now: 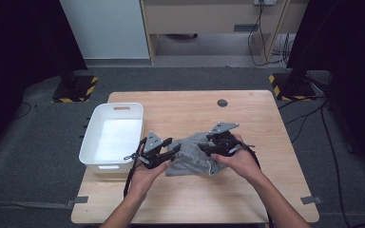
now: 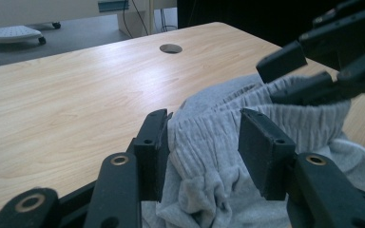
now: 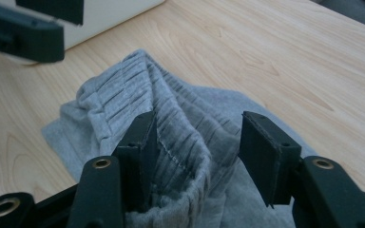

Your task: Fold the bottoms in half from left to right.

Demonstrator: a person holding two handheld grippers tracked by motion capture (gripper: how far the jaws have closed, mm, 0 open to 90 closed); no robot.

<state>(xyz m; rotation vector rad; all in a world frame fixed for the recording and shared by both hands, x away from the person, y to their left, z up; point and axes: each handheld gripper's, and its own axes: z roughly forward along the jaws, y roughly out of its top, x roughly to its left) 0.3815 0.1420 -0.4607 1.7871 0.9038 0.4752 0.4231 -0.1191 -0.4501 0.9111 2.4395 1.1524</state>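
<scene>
with both my left tongs [image 2: 202, 152] and right tongs [image 3: 197, 156] half-open around the grey shorts' [image 1: 195, 159] bunched waistband, unclamped, i'd fear it slipping onto the worktop [image 1: 190, 109] when i lift.

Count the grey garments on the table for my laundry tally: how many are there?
1. The grey garment lies bunched on the table between the left gripper and right gripper. More could be hidden in its folds.

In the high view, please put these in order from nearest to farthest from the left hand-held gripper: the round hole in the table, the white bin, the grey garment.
From the left hand-held gripper:
1. Grey garment, at its jaws.
2. White bin, to its left.
3. Round hole, near the table's far edge.
</scene>
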